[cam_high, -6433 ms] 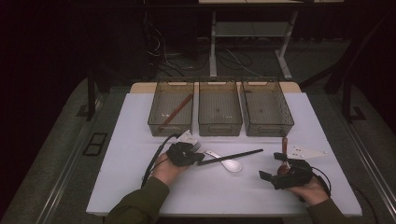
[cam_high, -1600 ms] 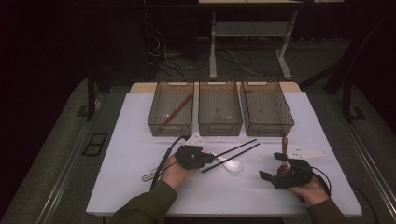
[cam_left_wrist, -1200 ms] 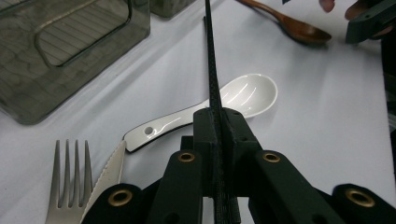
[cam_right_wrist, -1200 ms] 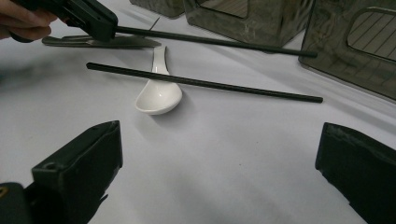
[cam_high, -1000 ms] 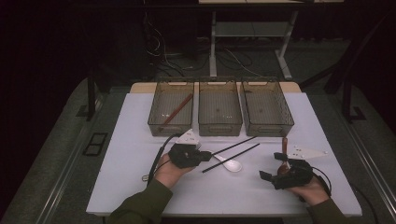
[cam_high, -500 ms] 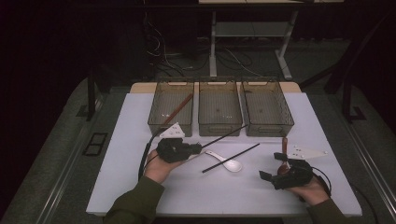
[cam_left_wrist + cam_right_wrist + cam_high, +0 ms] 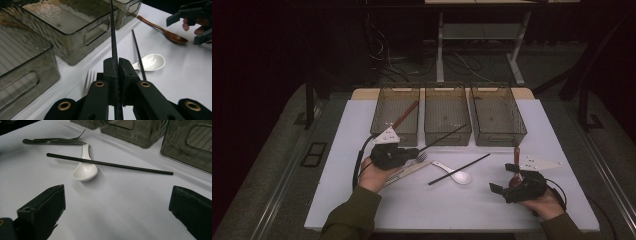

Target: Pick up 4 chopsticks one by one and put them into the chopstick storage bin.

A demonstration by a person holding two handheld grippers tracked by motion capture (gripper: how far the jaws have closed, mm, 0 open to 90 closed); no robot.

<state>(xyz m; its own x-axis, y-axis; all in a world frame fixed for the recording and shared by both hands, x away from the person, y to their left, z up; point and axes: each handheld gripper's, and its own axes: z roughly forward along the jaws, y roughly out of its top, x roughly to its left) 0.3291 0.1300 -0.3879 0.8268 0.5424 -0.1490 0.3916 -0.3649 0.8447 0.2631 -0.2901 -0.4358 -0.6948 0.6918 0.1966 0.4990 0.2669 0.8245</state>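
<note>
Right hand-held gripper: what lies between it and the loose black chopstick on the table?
In the right gripper view, bare white table lies between the open right hand-held gripper and the loose chopstick.

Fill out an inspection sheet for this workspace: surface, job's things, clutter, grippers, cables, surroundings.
Surface: white table top, lit, tidy.
Job's things: one black chopstick clamped in the left gripper, its tip over the middle bin; second chopstick lying across the white spoon.
Clutter: fork, wooden spoon, reddish stick in the left bin; right bin looks empty.
Grippers: left shut on chopstick; right gripper open, empty.
Cables: one trails from each gripper; more on the floor behind.
Surroundings: dark room, desk legs behind.
</note>
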